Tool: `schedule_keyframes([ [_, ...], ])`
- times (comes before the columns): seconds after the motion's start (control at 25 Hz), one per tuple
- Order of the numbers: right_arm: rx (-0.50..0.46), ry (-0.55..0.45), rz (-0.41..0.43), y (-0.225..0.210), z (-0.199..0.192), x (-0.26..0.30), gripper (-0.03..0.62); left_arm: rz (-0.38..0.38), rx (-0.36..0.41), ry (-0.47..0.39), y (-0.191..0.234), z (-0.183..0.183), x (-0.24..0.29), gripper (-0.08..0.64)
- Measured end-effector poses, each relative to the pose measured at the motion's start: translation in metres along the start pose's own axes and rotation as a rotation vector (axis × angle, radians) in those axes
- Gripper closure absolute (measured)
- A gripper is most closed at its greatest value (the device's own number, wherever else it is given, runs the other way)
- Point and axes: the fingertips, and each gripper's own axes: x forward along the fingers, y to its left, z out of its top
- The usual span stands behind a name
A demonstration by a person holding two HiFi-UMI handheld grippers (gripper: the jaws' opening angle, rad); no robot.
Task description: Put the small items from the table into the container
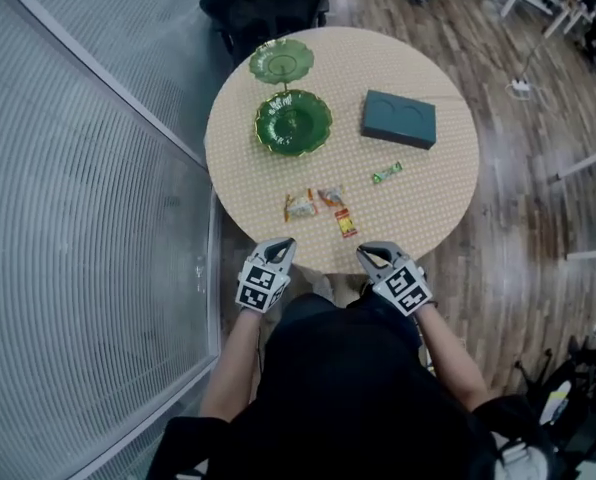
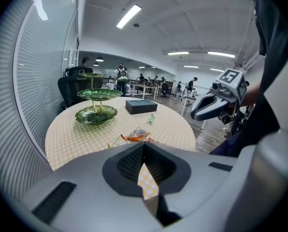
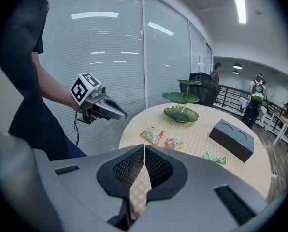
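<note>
Several small snack packets lie on the near part of the round checkered table (image 1: pixel 428 198): a pale packet (image 1: pixel 300 207), an orange one (image 1: pixel 330 197), a red one (image 1: pixel 346 223) and a green candy (image 1: pixel 386 172). A green two-tier glass dish (image 1: pixel 293 123) stands at the far left, with a dark teal box (image 1: pixel 399 119) to its right. My left gripper (image 1: pixel 282 245) and right gripper (image 1: pixel 369 255) hover side by side at the table's near edge, both shut and empty. The packets (image 3: pixel 152 135) lie just beyond the right gripper (image 3: pixel 144 150). In the left gripper view they (image 2: pixel 134 137) peek over the left gripper (image 2: pixel 144 146).
A ribbed glass partition (image 1: pixel 68 218) runs along the left of the table. A black office chair (image 1: pixel 268 8) stands behind the table, and wooden floor (image 1: pixel 528 188) lies to the right. People stand far off in the office (image 2: pixel 121 76).
</note>
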Motion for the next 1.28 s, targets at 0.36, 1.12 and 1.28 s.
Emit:
schedule_keyframes([
  [0.36, 0.017, 0.042, 0.05, -0.001, -0.01, 0.031, 0.563, 0.026, 0.081, 0.124, 0.041, -0.021, 0.045, 0.557],
  [1.12, 0.042, 0.087, 0.126, -0.03, -0.021, 0.063, 0.563, 0.009, 0.212, 0.336, 0.066, -0.035, 0.123, 0.393],
  [1.28, 0.05, 0.099, 0.123, -0.038, -0.025, 0.06, 0.563, 0.001, 0.26, 0.4, 0.069, -0.042, 0.134, 0.364],
])
